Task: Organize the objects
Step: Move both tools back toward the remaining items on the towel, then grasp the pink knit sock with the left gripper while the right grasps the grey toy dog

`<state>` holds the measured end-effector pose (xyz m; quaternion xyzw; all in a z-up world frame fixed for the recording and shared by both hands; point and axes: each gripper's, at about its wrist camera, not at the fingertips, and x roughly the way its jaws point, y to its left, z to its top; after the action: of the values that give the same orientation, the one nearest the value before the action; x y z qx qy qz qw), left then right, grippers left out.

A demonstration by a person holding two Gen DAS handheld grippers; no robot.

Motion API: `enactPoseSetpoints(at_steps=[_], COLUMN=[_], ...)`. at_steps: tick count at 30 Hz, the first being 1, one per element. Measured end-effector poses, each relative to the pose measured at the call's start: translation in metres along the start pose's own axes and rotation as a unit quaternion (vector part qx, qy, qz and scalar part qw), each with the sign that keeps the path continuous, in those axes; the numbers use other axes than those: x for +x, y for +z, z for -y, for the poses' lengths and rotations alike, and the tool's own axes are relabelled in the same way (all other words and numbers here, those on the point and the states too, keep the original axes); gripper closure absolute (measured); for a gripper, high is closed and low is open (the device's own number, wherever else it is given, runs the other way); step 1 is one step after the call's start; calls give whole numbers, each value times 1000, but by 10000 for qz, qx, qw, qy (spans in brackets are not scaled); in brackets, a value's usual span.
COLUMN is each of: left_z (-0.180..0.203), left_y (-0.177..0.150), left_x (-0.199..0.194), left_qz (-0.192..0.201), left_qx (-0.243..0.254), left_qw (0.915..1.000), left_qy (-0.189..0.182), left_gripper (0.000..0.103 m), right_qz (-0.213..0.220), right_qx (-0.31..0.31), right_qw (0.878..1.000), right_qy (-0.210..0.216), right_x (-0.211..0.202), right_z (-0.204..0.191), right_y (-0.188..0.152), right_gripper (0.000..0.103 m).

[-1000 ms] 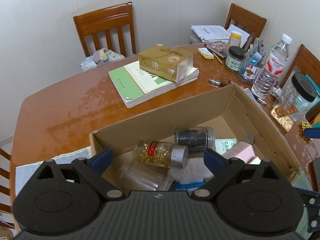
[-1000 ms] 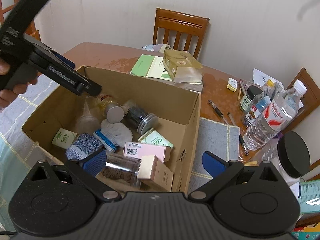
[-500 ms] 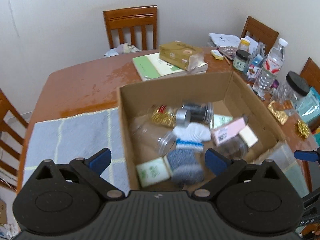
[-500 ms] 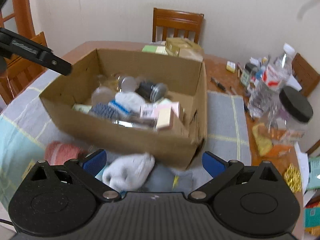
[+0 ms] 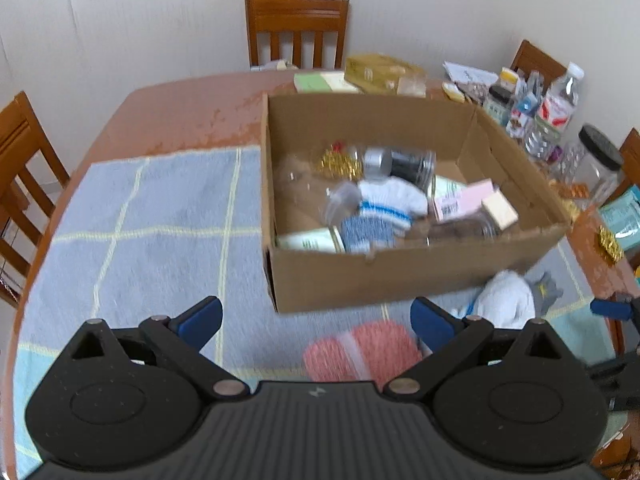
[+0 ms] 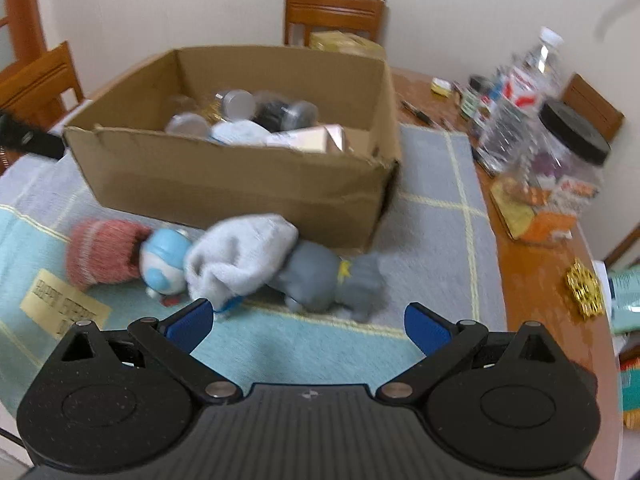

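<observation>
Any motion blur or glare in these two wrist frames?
Left wrist view: the brown cardboard box and its contents are smeared, the black tongs sharp; patchy sheen on the bare reddish wooden table. Right wrist view: the white sock and clear plastic water bottle are blurred; fisheye bends the edges.

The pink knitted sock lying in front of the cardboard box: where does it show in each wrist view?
Left wrist view: the pink knitted sock lies bottom centre, between the left gripper's open blue fingertips.
Right wrist view: it lies at middle left, beside a blue-and-white toy figure.
Shared landmark: the open brown cardboard box, just behind it in both.
</observation>
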<state>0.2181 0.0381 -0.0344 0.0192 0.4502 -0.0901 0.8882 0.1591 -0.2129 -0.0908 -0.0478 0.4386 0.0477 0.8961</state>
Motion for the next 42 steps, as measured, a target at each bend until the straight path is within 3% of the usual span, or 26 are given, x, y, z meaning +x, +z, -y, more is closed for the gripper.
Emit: enactPoseSetpoints(at_steps=[9, 23, 33, 42], left_z=[19, 47, 48, 40], left_y=[-33, -38, -36, -49], left_x=[31, 58, 65, 69], left_qz=[-245, -438, -447, -670], left_qx=[-29, 221, 68, 23], left_qw=[9997, 9986, 9985, 9972], left_qy=[20, 205, 320, 343], left_gripper=[3, 3, 1, 1], right_qz=[-191, -158, -135, -161], right_qx=[300, 509, 514, 395], right_qw=[9991, 9985, 9984, 9991], right_qy=[-224, 81, 180, 6], right_x=[24, 52, 68, 58], right_z=[18, 27, 30, 48], right_y=[-15, 4, 9, 0], right_gripper=[0, 0, 0, 0])
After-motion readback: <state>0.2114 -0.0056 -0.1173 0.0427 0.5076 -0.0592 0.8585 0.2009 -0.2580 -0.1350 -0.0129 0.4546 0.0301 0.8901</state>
